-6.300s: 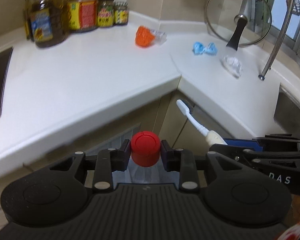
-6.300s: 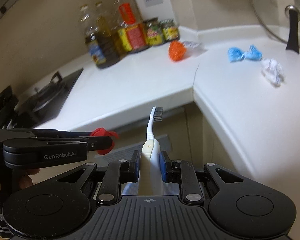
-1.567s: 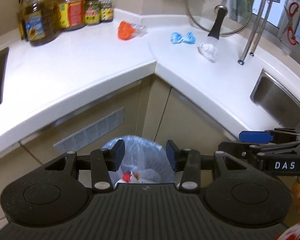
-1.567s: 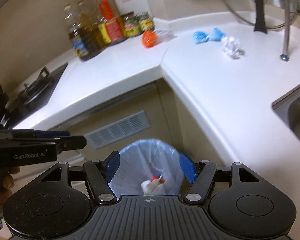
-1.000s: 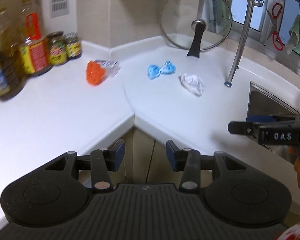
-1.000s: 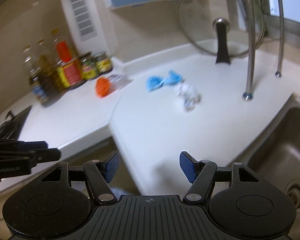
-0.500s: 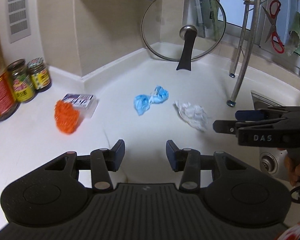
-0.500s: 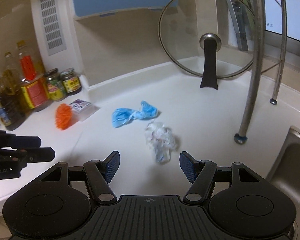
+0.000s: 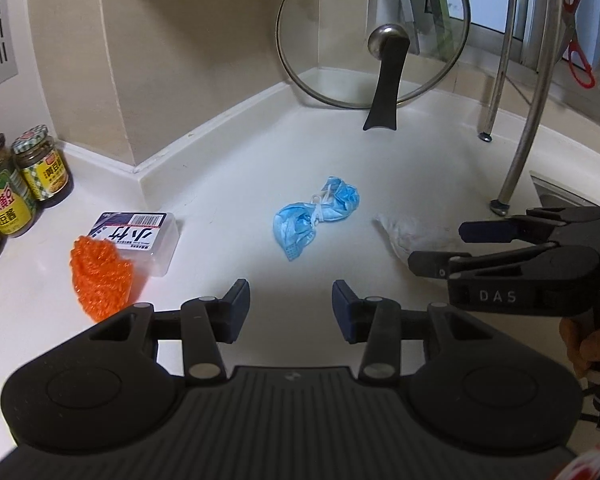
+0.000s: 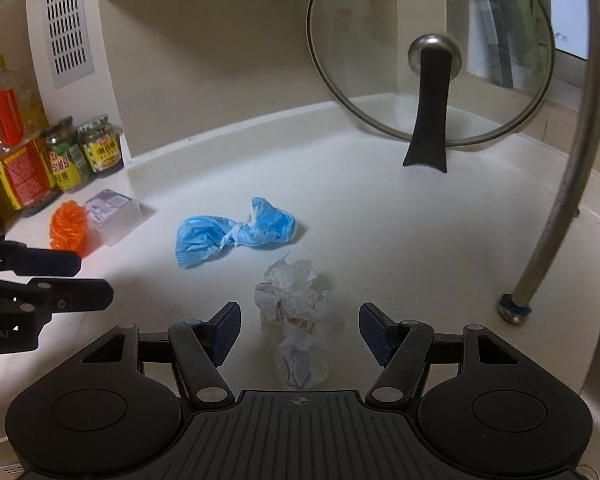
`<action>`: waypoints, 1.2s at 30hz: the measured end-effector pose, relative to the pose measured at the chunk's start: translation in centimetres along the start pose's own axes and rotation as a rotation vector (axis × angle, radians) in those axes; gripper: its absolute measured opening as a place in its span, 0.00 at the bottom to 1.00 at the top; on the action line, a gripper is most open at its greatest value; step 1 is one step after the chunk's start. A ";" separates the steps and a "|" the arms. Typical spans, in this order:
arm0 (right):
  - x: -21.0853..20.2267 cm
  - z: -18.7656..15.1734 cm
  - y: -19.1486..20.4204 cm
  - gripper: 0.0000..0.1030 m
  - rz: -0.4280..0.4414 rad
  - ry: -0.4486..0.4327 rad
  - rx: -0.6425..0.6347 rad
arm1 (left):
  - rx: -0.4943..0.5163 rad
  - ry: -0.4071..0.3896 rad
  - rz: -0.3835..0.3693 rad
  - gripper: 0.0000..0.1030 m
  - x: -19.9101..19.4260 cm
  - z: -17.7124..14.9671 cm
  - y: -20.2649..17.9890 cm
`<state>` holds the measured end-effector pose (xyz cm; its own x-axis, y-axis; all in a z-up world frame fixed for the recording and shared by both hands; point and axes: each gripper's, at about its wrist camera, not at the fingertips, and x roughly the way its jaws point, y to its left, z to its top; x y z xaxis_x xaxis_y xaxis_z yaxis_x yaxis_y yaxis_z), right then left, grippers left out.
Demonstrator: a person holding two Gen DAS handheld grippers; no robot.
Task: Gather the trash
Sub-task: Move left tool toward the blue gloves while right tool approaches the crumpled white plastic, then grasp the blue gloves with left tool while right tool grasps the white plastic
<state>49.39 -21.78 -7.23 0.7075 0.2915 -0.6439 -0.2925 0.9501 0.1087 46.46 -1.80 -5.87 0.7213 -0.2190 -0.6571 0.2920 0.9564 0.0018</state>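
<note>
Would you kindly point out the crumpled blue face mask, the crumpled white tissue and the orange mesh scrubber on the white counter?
crumpled blue face mask (image 10: pixel 236 236), right wrist view, on its knotted middle.
crumpled white tissue (image 10: pixel 294 308), right wrist view, on its wrinkled centre.
orange mesh scrubber (image 9: pixel 100 274), left wrist view, on its netted middle.

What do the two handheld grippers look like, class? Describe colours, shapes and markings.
The left gripper and right gripper are matte black, with ribbed bodies, round discs either side and dark blue finger pads. Side on, one reads "DAS"; the other's lettering is cut off.
</note>
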 end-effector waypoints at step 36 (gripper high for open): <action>0.5 2.1 -2.7 0.25 -0.041 -0.065 0.096 | 0.052 -0.002 -0.034 0.39 4.3 2.3 0.5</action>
<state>51.86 -24.00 -6.29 0.7585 0.2559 -0.5993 -0.2019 0.9667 0.1572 51.15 -2.74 -7.01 0.7113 -0.2517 -0.6563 0.3485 0.9371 0.0184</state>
